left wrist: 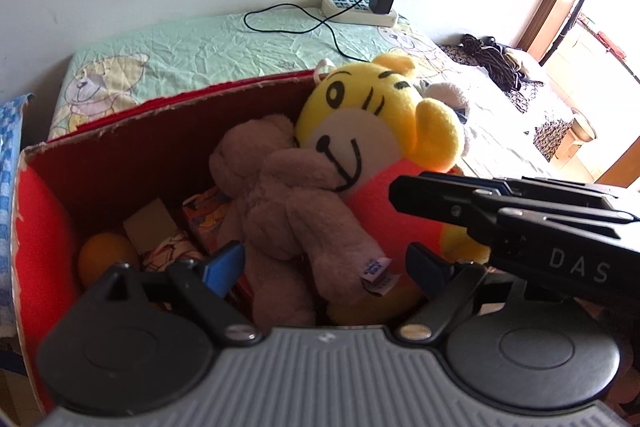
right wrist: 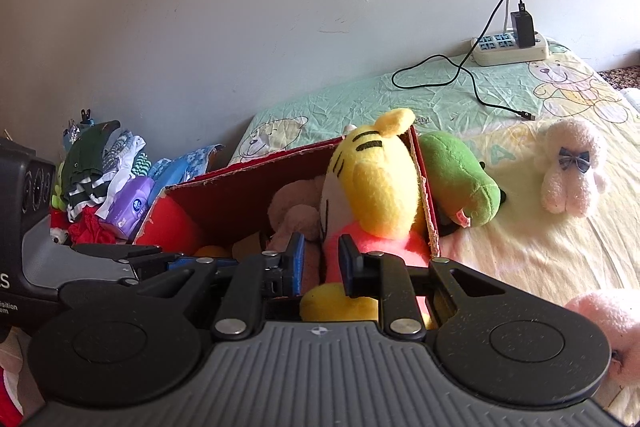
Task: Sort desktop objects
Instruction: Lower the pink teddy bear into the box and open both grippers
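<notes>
Jaws, left: spread wide at the bottom of the left wrist view, left gripper (left wrist: 322, 265) with nothing between the blue pads; brown teddy just past them, so maybe just let go or about to grab, cannot tell which.
Jaws, right: right gripper (right wrist: 322, 263) partly spread, low in the middle of the right wrist view; pink belly of the yellow tiger sits in the gap, but whether the pads press it, cannot tell.
Yellow tiger (left wrist: 372, 123): right of middle, inside the red box, leaning on the far right corner with head poking over the top; too tall to lie flat, so propped up.
Brown teddy (left wrist: 288, 203): middle of the frame, lying across the tiger's front, white tag showing; stacked on top because the box is getting full.
Red box (left wrist: 120, 163): fills the left and middle; sorting spot for the toys, standing on the bed.
Box bottom: orange ball (left wrist: 106, 253) at lower left, small cardboard piece beside it.
Bed (right wrist: 500, 99): upper right, green bear sheet; holds the box and the waiting toys.
Green toy (right wrist: 460, 179): right of middle, touching the outside of the box wall; not put away yet.
White lamb (right wrist: 572, 167): far right, well apart from the box; likely a later pick.
Power strip (right wrist: 510, 47): upper right by the wall, cable trailing on the sheet; not a toy, best left alone.
</notes>
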The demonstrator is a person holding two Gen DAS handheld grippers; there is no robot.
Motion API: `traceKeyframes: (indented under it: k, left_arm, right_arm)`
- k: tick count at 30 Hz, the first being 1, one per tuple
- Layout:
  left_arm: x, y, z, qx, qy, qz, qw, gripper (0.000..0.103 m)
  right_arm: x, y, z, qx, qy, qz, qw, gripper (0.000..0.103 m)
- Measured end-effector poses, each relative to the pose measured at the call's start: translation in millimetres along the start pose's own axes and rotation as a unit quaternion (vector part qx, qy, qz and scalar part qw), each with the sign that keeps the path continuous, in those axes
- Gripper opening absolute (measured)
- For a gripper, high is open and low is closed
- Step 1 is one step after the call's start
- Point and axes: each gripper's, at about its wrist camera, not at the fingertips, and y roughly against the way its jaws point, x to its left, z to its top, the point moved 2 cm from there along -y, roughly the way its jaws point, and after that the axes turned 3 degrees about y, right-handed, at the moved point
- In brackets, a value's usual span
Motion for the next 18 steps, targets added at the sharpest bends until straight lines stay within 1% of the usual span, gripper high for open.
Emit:
traceKeyframes:
  k: [11, 18]
  left_arm:
    - [-8.2, -1.4, -0.7, 0.004, 0.002, 0.013, 0.9999, 0.088]
    - [-16.6, -4.9, -2.2, 0.009, 0.010, 0.039, 0.9992, 0.088]
  right_arm:
    - [-8.1, 12.9, -5.8, -0.011, -0.026, 0.008, 1.000, 0.022]
    - [-16.8, 11.9, -4.2, -0.005, -0.017, 0.034, 0.999, 0.022]
